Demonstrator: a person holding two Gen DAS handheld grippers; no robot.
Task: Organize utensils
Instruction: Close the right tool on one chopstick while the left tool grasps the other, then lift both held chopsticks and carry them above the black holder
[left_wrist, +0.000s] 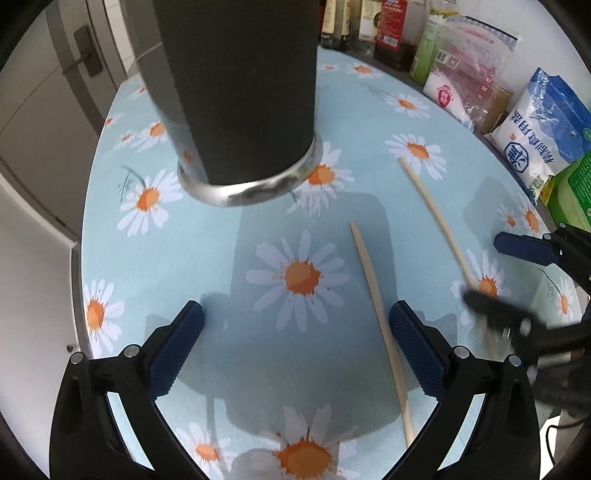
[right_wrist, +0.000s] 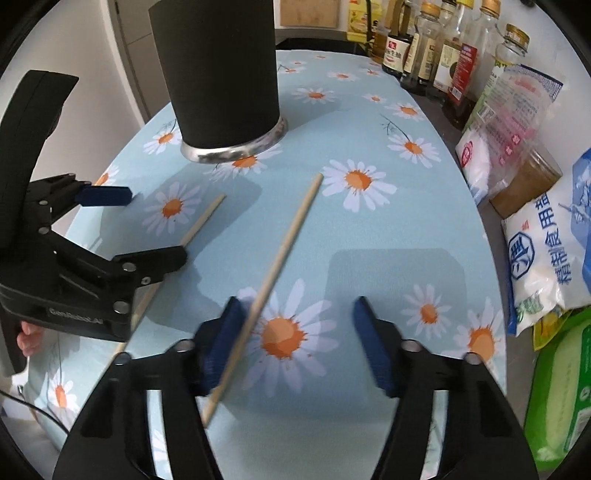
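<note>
A black utensil holder with a silver base stands upright at the far side of the daisy tablecloth. Two wooden chopsticks lie flat on the cloth. My left gripper is open, and one chopstick runs close along the inside of its right finger. My right gripper is also open. The other chopstick lies between its jaws against the left pad, with the right pad well apart from it.
Sauce bottles line the back right edge. Bags of salt and a green package crowd the right side. The table's edge drops off on the left, with a door beyond it.
</note>
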